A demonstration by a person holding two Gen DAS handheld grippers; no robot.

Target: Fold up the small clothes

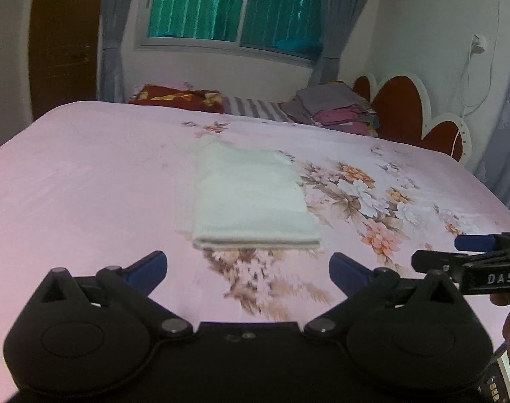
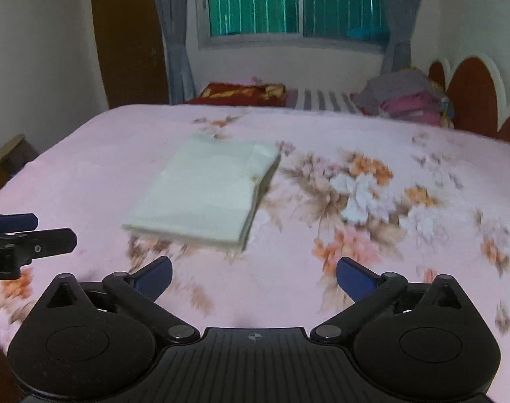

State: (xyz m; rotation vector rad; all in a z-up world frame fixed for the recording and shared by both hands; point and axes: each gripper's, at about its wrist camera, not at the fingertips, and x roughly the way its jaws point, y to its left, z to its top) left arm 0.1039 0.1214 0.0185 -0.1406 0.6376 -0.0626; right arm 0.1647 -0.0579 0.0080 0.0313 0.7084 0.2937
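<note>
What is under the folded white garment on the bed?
The folded white garment lies flat on the pink floral bedsheet; flower print shows at its near edge. Whatever lies beneath it is covered.

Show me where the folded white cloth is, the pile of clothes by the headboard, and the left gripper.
folded white cloth [image 1: 251, 201], left wrist view, middle of its top layer.
pile of clothes [image 2: 406, 99], right wrist view, pink and grey bundle's front.
left gripper [image 1: 248, 270], left wrist view, midway between its open blue fingers.

White letters "DAS" stand on the black body of the right claw [image 1: 469, 252], seen from the left wrist view. On the left claw [image 2: 27, 235], at the frame's edge, a cut-off "LAI" shows.
</note>
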